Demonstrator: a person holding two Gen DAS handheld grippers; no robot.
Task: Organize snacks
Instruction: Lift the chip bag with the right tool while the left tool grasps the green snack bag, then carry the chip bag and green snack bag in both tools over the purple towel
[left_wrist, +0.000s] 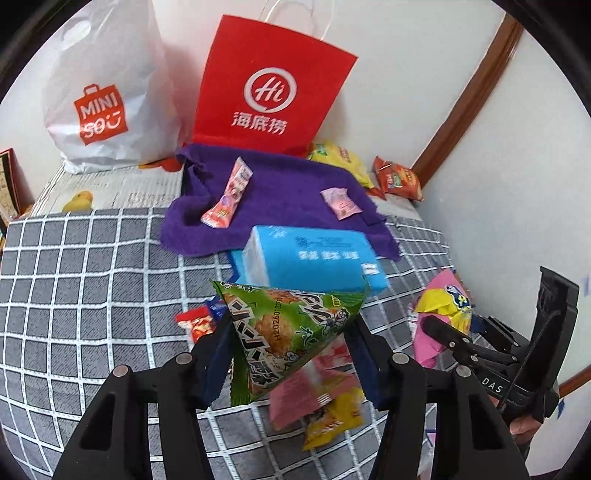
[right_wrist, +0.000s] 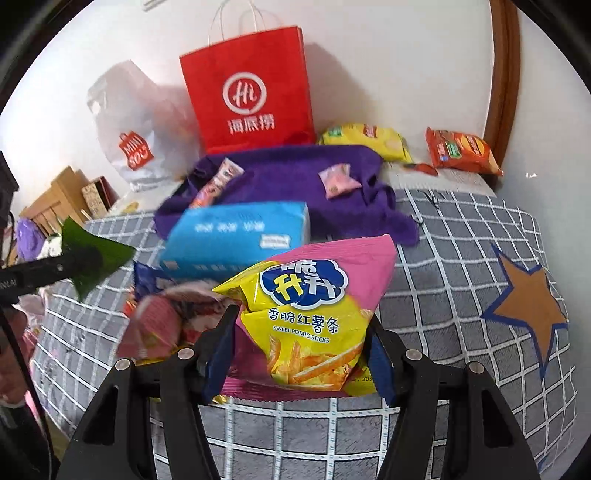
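My left gripper (left_wrist: 290, 343) is shut on a green snack pack (left_wrist: 291, 317), which hangs lifted above the checked bedspread (left_wrist: 92, 280). My right gripper (right_wrist: 303, 332) is shut on a pink-and-yellow bag of sweet potato sticks (right_wrist: 310, 314), also off the bed. In the left wrist view that bag (left_wrist: 443, 306) and the right gripper (left_wrist: 461, 343) show at the right edge. The right wrist view shows the green pack (right_wrist: 96, 258) at the left. More packets (left_wrist: 325, 402) lie below the green pack.
A blue tissue box (left_wrist: 314, 258) lies in the middle on a purple towel (left_wrist: 280, 192) with a pink stick snack (left_wrist: 229, 195) and a small pink packet (left_wrist: 340, 203). Red paper bag (left_wrist: 266, 85) and white plastic bag (left_wrist: 103, 92) stand against the wall; yellow (right_wrist: 369, 140) and orange (right_wrist: 461, 149) packs lie at the back right.
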